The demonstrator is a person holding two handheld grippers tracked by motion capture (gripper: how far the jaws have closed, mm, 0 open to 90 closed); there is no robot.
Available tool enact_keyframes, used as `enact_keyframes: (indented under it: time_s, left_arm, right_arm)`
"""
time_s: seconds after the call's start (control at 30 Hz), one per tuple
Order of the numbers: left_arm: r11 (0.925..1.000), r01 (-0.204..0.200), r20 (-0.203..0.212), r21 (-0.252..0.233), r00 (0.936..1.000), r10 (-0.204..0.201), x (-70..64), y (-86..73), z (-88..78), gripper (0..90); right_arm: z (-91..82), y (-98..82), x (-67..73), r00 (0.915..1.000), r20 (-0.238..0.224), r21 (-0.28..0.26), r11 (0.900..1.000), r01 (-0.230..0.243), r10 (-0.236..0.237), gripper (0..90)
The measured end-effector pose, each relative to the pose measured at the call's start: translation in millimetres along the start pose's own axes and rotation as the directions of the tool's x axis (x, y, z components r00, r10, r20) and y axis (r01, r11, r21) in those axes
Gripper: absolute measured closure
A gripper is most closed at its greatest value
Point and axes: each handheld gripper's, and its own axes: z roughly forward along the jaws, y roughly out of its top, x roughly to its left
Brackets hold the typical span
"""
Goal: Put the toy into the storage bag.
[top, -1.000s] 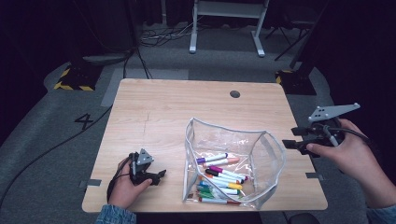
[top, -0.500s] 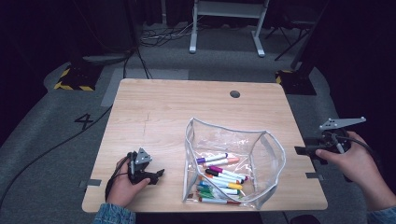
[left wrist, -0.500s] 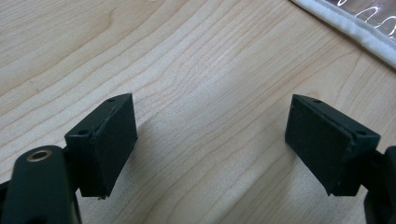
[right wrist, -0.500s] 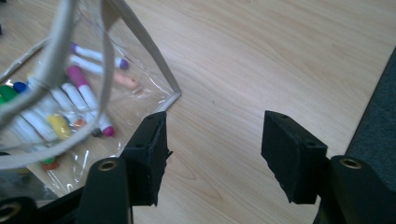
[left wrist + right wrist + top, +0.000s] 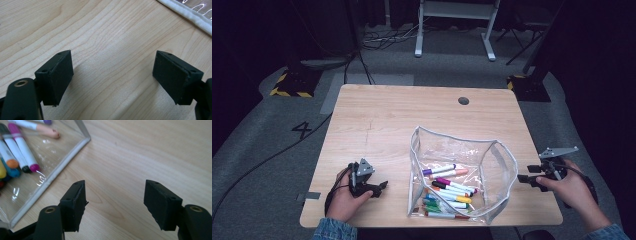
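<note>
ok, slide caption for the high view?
Both grippers, left and right, open and empty beside a clear pouch of markers.

Clear pouch (image 5: 492,165), open, w/ colored markers (image 5: 447,190), near table's front edge.

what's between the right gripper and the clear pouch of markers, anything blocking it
Nothing visible does. The right gripper sits open at the table's right edge, and bare wood lies between its jaws and the clear pouch. The markers lie inside it.
</note>
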Motion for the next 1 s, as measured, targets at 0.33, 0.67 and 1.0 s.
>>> enact_keyframes:
  time_s: [0.33,0.67,1.0]
  left_arm:
    - [1.0,-0.001,0.001,-0.001,1.0,0.001,0.2,0.1,0.2,17.1]
    - [1.0,0.001,0.001,0.0,1.0,-0.001,0.0,0.0,0.2,17.1]
    - [1.0,0.003,-0.005,0.002,1.0,-0.003,-1.2,0.4,0.8,16.0]
  right_arm:
    - [33.2,-35.4,-2.8,0.9998,0.008,-0.044,0.999,-0.016,0.017,29.5]
    - [58.4,-53.6,6.0,0.9937,0.097,-0.179,0.981,0.074,-0.058,5.8]
    - [64.4,-53.5,12.3,0.9935,0.09,-0.191,0.978,0.086,-0.07,0.0]
